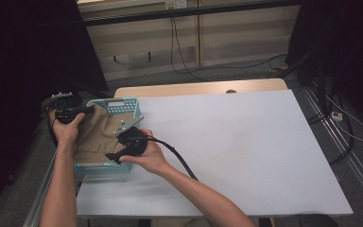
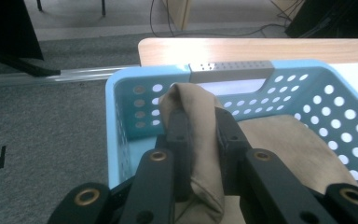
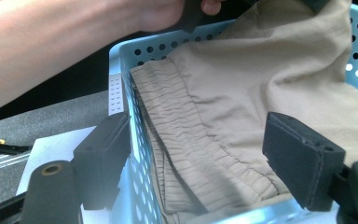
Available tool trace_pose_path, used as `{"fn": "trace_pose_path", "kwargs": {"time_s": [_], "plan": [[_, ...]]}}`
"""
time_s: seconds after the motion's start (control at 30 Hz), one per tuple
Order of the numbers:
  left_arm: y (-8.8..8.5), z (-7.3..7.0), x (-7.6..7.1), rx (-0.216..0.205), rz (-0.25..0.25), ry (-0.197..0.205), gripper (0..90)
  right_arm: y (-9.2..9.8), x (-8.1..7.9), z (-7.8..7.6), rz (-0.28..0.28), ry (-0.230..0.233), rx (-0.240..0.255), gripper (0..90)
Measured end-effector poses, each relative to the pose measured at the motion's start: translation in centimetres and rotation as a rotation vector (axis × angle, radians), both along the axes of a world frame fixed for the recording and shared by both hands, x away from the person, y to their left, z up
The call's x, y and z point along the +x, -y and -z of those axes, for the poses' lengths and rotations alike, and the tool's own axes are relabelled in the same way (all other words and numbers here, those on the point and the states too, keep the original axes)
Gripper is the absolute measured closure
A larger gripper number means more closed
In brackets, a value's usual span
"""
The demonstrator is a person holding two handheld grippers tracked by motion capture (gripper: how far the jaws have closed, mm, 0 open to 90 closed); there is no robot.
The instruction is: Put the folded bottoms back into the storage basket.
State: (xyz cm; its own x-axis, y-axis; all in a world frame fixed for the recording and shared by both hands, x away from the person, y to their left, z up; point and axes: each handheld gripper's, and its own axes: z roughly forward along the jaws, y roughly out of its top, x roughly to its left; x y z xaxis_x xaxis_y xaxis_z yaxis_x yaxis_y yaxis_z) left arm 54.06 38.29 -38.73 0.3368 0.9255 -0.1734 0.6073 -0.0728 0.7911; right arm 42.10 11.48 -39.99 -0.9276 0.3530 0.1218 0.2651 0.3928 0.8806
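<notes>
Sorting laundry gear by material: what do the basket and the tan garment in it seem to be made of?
Basket: likely moulded plastic, smooth light blue, its walls punched with round holes, grey handle insert. Tan garment: soft woven cloth, perhaps cotton, matte; it folds and creases, with a gathered elastic-looking waistband.

Broad white surface open to the right, perforated light-blue plastic basket walling its left corner, crumpled tan cloth filling the basket's inside
</notes>
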Motion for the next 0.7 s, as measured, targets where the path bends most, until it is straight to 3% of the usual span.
{"fn": "trace_pose_path", "kwargs": {"time_s": [0.37, 0.53, 0.63, 0.7], "plan": [[0.6, 0.8, 0.3, 0.003, -0.01, -0.032, 79.6, 1.0, -0.2, -0.1, 0.0, 0.01, 0.007, 23.3], [0.5, 1.4, 0.4, -0.014, -0.017, -0.044, 79.6, 1.2, -0.1, 0.1, 0.005, 0.01, 0.007, 23.0], [0.6, 1.8, 0.6, 0.0, -0.018, -0.052, 79.6, 1.3, -0.1, 0.2, 0.005, 0.01, 0.007, 22.9], [0.8, 1.9, 0.7, 0.048, -0.043, -0.059, 79.6, 1.4, -0.1, 0.2, 0.007, 0.009, 0.006, 22.8]]}}
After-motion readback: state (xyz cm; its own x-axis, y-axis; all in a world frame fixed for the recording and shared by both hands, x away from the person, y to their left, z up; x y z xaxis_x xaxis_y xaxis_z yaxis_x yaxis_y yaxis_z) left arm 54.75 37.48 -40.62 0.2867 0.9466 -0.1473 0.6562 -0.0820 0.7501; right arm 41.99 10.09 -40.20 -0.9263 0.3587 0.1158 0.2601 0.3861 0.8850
